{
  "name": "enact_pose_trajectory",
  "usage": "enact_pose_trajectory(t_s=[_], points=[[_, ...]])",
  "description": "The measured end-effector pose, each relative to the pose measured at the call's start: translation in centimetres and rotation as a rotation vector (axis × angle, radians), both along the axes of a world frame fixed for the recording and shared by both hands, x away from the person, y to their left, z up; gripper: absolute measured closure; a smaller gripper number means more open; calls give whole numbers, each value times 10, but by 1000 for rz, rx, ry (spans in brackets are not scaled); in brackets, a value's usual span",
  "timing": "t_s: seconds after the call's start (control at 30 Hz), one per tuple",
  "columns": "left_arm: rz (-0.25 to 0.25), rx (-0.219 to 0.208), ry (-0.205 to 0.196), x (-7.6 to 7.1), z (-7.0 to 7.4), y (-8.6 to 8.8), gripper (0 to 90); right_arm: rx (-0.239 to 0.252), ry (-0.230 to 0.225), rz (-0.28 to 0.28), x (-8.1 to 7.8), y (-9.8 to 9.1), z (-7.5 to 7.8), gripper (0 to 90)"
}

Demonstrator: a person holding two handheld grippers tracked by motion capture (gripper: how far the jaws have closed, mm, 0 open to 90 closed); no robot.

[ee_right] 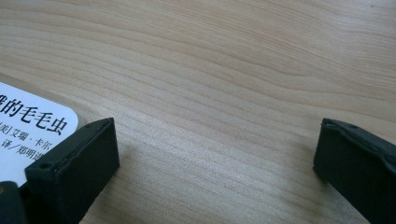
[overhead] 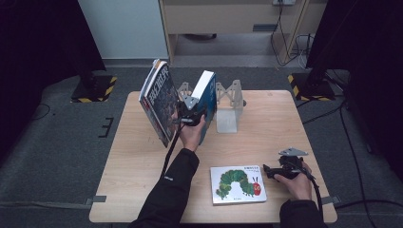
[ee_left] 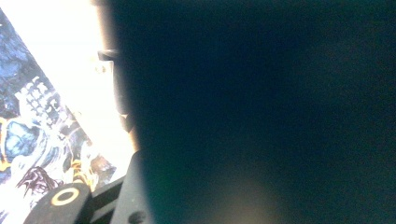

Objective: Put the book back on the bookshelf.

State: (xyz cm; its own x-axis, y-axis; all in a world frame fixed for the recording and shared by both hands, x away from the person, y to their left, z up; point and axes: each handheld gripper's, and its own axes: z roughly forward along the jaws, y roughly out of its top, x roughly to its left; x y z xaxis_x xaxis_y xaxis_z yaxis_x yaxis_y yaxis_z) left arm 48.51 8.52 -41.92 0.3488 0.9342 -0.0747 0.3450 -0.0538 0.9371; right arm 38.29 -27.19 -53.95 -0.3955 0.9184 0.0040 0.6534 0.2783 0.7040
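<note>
The left gripper (overhead: 191,114) seems clamped on the dark-covered book (overhead: 207,102) at the far middle of the table (overhead: 142,156), though its own view is too dark to be sure; this book stands tilted between a leaning picture-cover book (overhead: 158,99) on the left and the clear bookend (overhead: 228,107) on the right; best to bring it upright against the bookend before letting go; the right gripper (overhead: 272,172), jaws wide apart, rests near right beside the flat caterpillar book (overhead: 237,184).
</note>
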Motion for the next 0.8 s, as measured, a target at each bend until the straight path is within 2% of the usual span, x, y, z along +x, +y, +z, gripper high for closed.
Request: enact_pose_trajectory(t_s=[0.13,0.23,0.33,0.47,0.6,0.8], points=[[-43,-29,-11,-16,2,9,532,0,0,0,0,0,0,3],[-66,-26,-26,-32,3,19,519,0,0,0,0,0,0,3],[-81,-36,-10,-39,1,25,521,0,0,-1,0,0,0,3],[-76,-57,11,-38,0,25,563,-3,-2,-2,0,0,0,5],[-50,-32,13,-36,3,18,573,-2,-1,-1,0,0,0,5],[-31,-31,18,-29,4,6,570,-2,-1,-1,0,0,0,5]])
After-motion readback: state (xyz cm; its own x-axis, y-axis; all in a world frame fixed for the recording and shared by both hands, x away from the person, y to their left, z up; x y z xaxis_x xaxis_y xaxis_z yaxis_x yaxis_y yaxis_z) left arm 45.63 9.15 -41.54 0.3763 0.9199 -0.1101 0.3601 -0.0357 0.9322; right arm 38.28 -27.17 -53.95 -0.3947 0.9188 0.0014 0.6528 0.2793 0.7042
